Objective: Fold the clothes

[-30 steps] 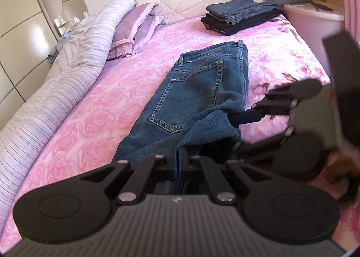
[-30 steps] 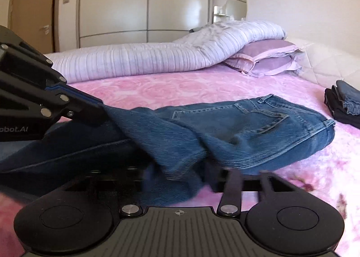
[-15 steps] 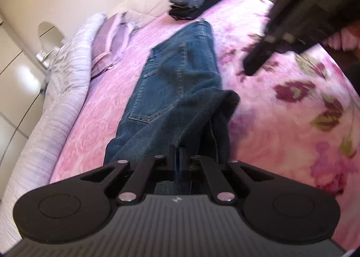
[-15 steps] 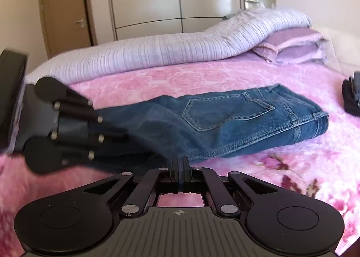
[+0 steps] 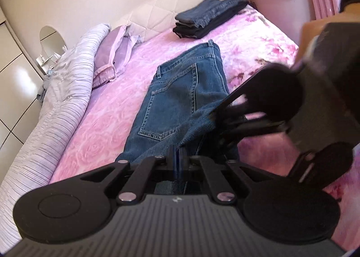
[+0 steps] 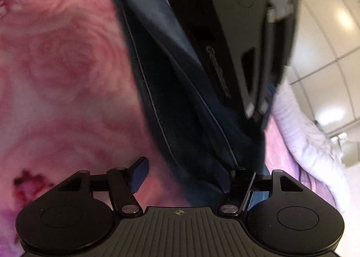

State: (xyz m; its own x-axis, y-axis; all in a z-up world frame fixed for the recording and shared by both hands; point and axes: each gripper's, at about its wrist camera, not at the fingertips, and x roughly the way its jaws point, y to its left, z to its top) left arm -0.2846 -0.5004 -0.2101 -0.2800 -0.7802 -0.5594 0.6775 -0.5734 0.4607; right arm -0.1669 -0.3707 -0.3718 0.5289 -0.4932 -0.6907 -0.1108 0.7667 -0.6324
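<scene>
Blue jeans (image 5: 180, 90) lie lengthwise on the pink floral bedspread (image 5: 108, 122), waist toward the headboard. Their leg end is lifted and pinched in my left gripper (image 5: 178, 160), which is shut on the denim. My right gripper (image 5: 219, 131) comes in from the right, blurred, against the same raised fold. In the right wrist view the right gripper (image 6: 186, 178) is rolled sideways with its jaws opening. The dark fold of the jeans (image 6: 180, 110) runs between them by the right finger, and the left pad (image 6: 139, 173) is free of cloth. The left gripper (image 6: 256, 113) shows just above that fold.
A stack of folded dark jeans (image 5: 209, 17) sits near the headboard. Lilac pillows (image 5: 114, 56) and a rolled striped duvet (image 5: 56, 110) line the bed's left side. A pale tub (image 5: 283, 3) stands past the far right corner. Wardrobe doors (image 6: 326, 43) are behind.
The right gripper, shut and clear of the jeans half a second ago, has rolled onto its side, come back against the raised fold and spread its jaws. The left gripper keeps its hold.
</scene>
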